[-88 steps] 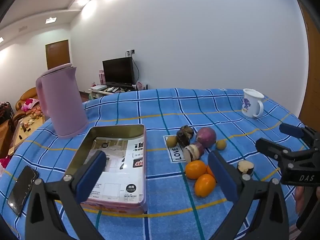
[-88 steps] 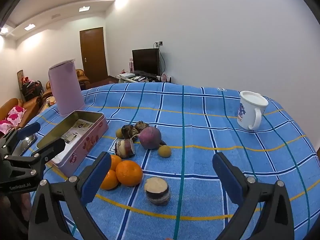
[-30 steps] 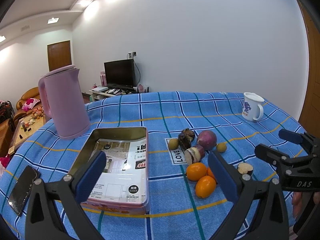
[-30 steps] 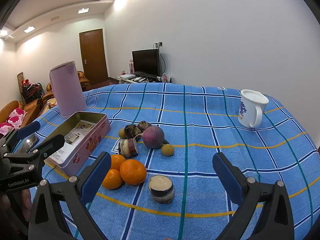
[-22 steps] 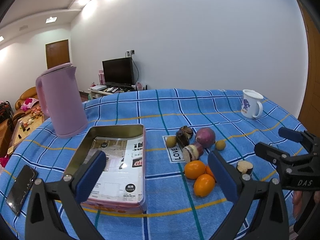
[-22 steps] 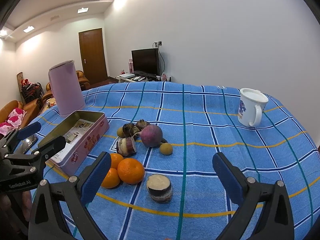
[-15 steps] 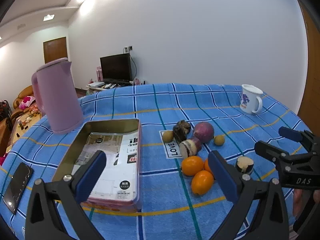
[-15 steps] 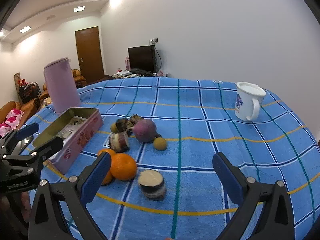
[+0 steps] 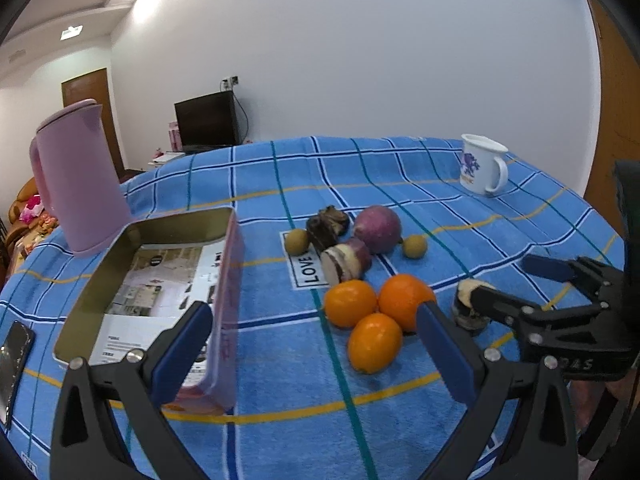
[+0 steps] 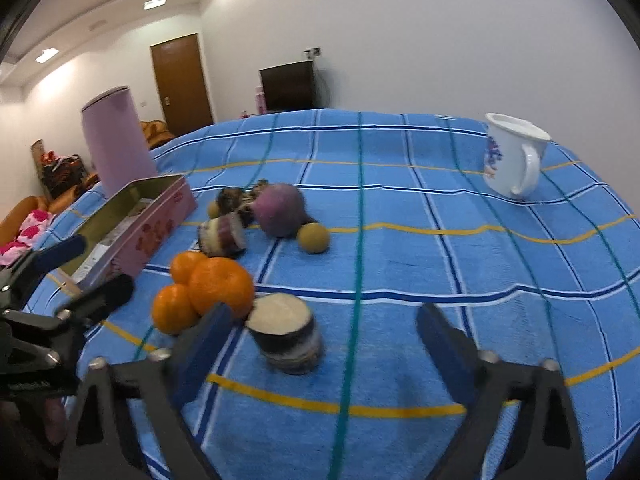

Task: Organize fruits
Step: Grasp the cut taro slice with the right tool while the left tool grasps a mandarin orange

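Gaping empty, right tongs [image 10: 320, 344] near cut tuber [image 10: 285, 334]; left tongs [image 9: 312, 344] likewise, seemingly beside oranges [image 9: 372, 312].

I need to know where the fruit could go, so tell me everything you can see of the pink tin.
The pink tin is a rectangular, open-topped metal box, pink with red markings outside and gold-toned inside. It holds printed paper sheets and no fruit. It rests flat on the blue checked cloth, just in front of the pink kettle and left of the oranges, not touching them. Neither gripper touches it.
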### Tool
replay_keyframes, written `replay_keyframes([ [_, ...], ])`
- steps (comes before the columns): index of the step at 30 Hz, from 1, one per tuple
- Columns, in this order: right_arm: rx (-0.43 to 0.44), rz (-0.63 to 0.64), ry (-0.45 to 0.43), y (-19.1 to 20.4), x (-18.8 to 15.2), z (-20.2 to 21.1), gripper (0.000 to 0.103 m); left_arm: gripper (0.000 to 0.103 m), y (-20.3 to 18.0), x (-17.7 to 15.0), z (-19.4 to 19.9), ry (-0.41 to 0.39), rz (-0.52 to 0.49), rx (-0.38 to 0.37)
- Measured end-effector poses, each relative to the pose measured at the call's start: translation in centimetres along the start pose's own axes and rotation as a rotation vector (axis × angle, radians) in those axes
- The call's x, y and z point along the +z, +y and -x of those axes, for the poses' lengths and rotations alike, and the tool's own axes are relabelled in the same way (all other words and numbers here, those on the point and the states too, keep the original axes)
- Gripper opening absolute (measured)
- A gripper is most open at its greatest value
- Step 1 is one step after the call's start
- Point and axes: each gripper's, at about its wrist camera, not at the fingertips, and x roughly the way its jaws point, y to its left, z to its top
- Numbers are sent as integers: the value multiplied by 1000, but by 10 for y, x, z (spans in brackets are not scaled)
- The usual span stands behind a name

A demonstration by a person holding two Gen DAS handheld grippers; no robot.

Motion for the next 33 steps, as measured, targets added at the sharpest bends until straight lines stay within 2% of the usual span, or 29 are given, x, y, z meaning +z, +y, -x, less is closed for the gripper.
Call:
replay_keyframes([
  [2,25,12,31,4,-1,-8,67,102,-2,-1,-2,8,-5,-3],
  [4,32,23,52,7,-3,-15,67,100,-3,-2,-4,14,-5,-12],
  [7,45,34,72,9,-4,-21,54,97,-7,-3,-8,25,-10,-25],
  [9,78,21,98,7,-4,-26,47,87,-10,-5,-13,47,-11,-47],
  [11,104,12,94,5,-5,-25,42,82,-12,-7,-18,70,-10,-67],
  [15,125,-24,73,-1,-6,-21,41,72,-19,-7,-25,104,-19,-97],
  [17,133,-38,67,-3,-6,-20,41,71,-22,-7,-29,129,-25,-122],
  [20,133,-37,69,-3,-5,-19,41,62,-24,-8,-35,160,-37,-125],
  [22,137,-43,67,-4,-5,-19,41,60,-25,-10,-41,194,-38,-128],
  [27,131,-35,68,-5,-5,-19,41,38,-18,-12,-50,243,0,-180],
  [33,113,-15,49,-1,-6,-15,41,38,-13,-12,-43,206,21,-184],
])
